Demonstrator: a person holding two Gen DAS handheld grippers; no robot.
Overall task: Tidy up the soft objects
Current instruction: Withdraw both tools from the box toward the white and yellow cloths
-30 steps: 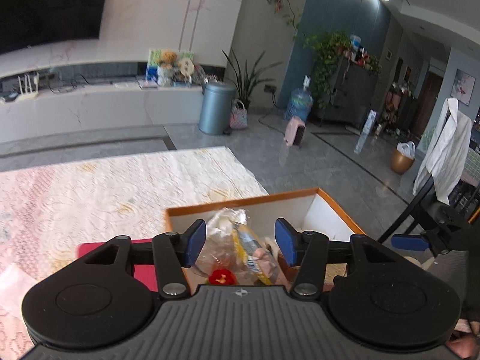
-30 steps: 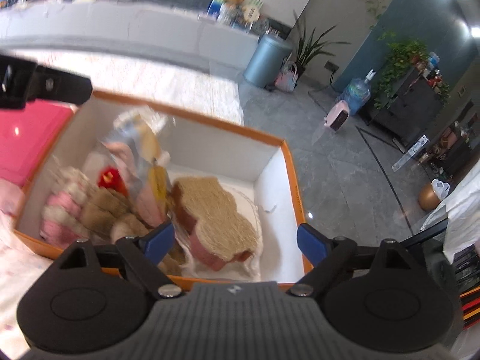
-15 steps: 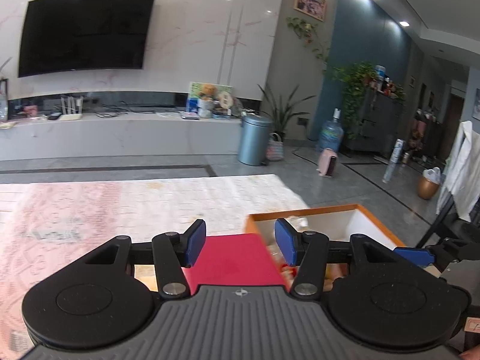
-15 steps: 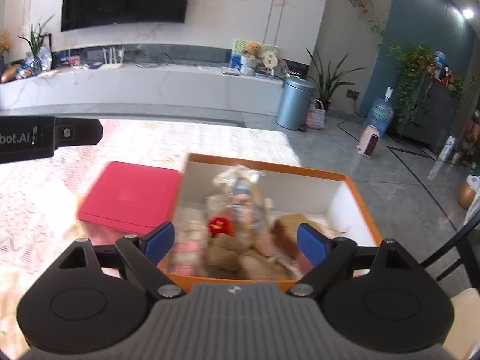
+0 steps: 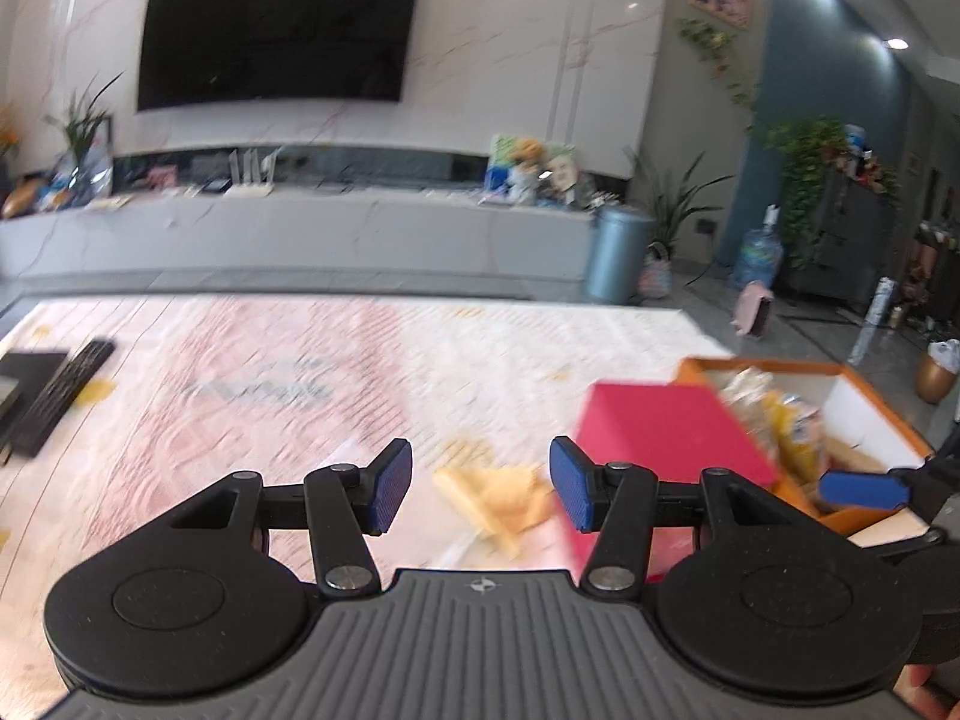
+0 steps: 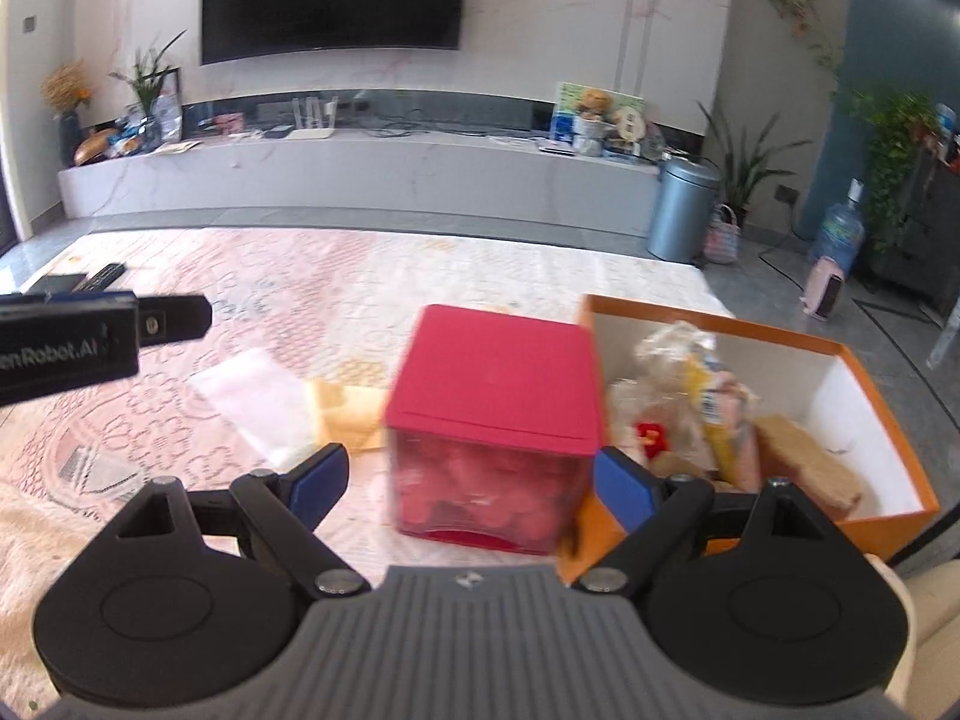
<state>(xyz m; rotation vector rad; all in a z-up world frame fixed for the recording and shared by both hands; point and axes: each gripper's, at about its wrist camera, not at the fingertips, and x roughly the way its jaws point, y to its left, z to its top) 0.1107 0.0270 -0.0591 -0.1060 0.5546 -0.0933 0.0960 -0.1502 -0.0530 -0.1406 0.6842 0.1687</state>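
Note:
An orange box (image 6: pixel 888 510) with white inner walls stands at the table's right end and holds several soft toys and a crinkly plastic bag (image 6: pixel 684 372). It also shows in the left wrist view (image 5: pixel 864 384). A red-lidded clear box (image 6: pixel 498 414) stands just left of it, also in the left wrist view (image 5: pixel 666 426). My left gripper (image 5: pixel 480 489) is open and empty above a yellow cloth (image 5: pixel 498 498). My right gripper (image 6: pixel 468 483) is open and empty, just in front of the red box.
A white cloth (image 6: pixel 258 402) and the yellow cloth (image 6: pixel 345 411) lie left of the red box on the lace tablecloth (image 6: pixel 180 438). Remotes and a black case (image 5: pixel 42 396) lie at the far left. The table ends just right of the orange box.
Both grippers have pulled back and swung left, away from the orange box. The left one now looks over the yellow cloth, the right one faces the red box. Both stay open.

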